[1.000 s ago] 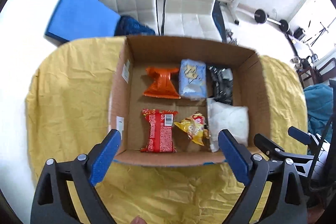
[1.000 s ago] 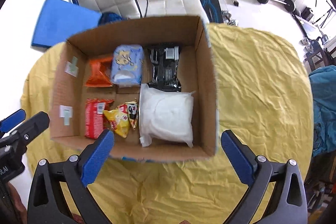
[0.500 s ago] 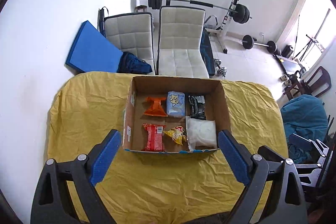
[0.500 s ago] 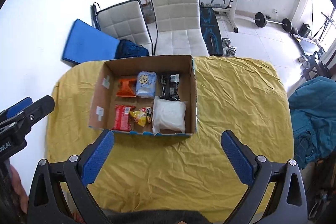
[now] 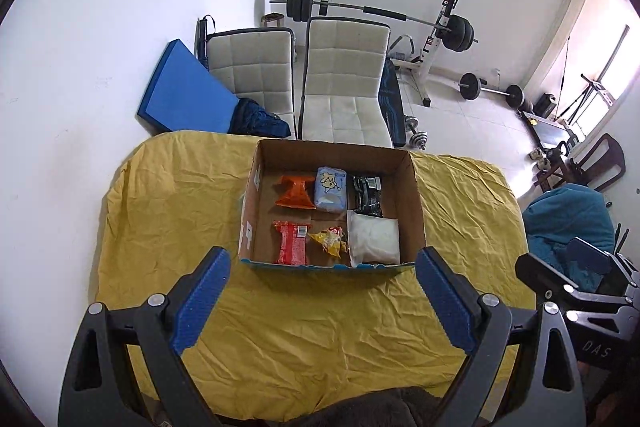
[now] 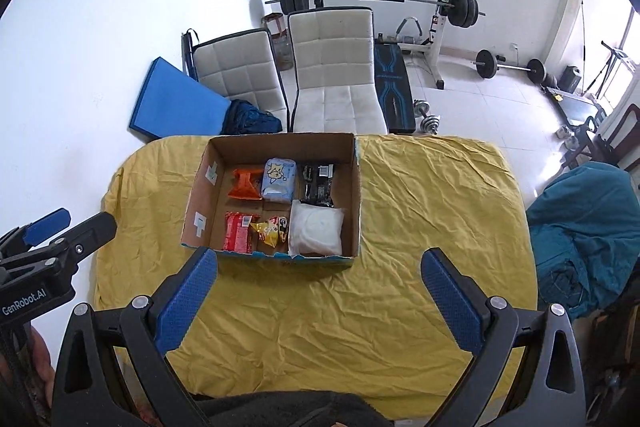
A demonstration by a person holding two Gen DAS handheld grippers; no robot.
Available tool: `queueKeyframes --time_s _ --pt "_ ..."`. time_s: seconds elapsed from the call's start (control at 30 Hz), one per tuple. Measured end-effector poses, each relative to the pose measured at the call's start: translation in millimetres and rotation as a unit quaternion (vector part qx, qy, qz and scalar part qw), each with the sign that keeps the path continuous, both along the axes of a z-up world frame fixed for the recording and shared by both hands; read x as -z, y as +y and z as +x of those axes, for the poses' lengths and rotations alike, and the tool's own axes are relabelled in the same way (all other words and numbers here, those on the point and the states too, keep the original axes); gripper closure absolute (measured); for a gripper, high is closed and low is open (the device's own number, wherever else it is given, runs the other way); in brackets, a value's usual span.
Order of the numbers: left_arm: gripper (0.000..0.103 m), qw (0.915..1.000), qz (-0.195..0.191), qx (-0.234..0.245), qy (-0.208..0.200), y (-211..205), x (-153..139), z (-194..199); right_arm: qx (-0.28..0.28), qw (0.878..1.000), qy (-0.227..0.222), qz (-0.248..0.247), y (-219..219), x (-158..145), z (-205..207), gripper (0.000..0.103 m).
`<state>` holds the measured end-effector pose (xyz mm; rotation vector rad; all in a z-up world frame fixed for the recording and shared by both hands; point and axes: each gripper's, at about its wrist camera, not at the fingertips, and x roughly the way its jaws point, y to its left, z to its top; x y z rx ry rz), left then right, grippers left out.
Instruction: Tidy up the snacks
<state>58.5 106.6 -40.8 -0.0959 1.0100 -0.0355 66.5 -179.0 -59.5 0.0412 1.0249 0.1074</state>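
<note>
Both claws, the left claw [image 5: 322, 277] and right claw [image 6: 320, 279], have pulled back from the cardboard box [image 5: 416, 203]; each gapes empty. Six snacks [image 5: 328, 183] lie inside it at frame centre on the desk [image 5: 160, 211], so sorting looks finished.

Open cardboard box [image 5: 416, 211] on yellow-covered table [image 5: 160, 211]. Inside the box: orange packet [image 5: 294, 191], pale blue packet [image 5: 330, 189], black packet [image 5: 366, 195] along far wall; red packet [image 5: 291, 242], yellow packet [image 5: 329, 241], white bag [image 5: 374, 241] along near wall. Left gripper [image 5: 322, 293] spread wide, empty, short of the box.
</note>
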Motion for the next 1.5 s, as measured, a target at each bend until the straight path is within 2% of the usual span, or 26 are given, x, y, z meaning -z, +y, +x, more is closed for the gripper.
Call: queueKeyframes --time_s 1.07,1.5 --pt "0.008 1.0000 -0.001 -0.006 -0.007 1.0 -5.1 -15.9 0.024 0.999 -0.025 -0.021 -2.8 -13.1 -13.9 0.000" --pt "0.008 1.0000 -0.001 -0.002 -0.009 -4.5 -1.7 -15.5 0.053 0.997 -0.035 -0.041 -3.8 -13.2 -17.6 0.000"
